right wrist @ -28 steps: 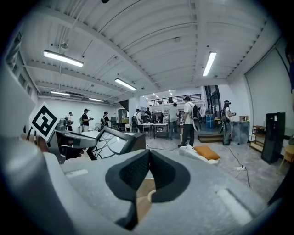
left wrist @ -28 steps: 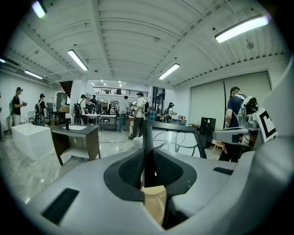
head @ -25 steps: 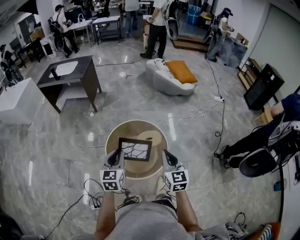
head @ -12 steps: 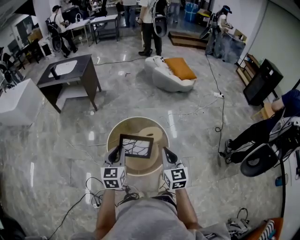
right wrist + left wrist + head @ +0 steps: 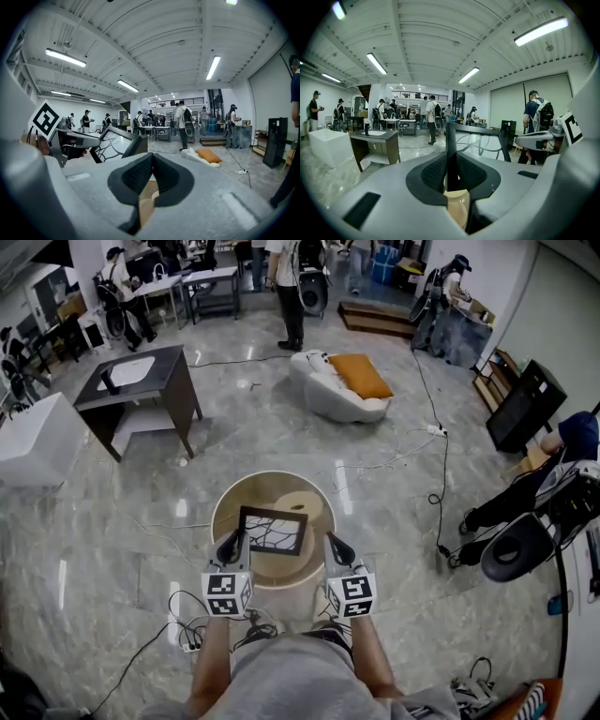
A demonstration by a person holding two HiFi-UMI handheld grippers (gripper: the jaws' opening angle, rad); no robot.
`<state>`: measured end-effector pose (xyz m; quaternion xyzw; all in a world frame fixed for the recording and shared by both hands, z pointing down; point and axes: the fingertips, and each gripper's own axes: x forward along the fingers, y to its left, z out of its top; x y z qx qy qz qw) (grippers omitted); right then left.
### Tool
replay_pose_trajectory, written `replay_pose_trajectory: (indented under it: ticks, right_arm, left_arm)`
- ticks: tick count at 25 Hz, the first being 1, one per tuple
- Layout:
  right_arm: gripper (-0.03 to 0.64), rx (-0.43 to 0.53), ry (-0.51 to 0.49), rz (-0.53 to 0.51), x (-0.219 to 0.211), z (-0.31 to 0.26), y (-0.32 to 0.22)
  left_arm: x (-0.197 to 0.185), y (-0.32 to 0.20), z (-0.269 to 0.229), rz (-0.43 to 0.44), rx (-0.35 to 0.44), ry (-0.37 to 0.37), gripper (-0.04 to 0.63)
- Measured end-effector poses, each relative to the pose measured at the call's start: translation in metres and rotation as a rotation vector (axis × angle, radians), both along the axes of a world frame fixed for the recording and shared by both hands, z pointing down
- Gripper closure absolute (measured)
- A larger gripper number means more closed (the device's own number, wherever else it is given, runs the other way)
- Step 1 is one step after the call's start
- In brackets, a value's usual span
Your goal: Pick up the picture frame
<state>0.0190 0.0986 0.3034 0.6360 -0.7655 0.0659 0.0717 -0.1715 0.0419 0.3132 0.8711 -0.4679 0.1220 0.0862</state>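
**A:** so the left gripper (image 5: 451, 161) is clamped on the left bar of the picture frame (image 5: 272, 531), and the right gripper (image 5: 337, 552) is pinched closed on nothing

**B:** anything move in the last second?

**A:** barely. The frame hangs tilted over the near half of the round tabletop (image 5: 246, 495) same as before, so I'd call it picked up. Can't tell if its bottom edge clears the wood though
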Motion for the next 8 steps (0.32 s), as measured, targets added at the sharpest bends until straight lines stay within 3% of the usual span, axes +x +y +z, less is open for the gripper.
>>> replay_pose_trajectory:
  ticks: [8]
  right_arm:
    - [0.618, -0.006, 0.002, 0.006, 0.0054, -0.0064, 0.0035]
  left_arm:
    - [0.0034, 0.0018, -0.0069, 0.001, -0.004, 0.005, 0.518]
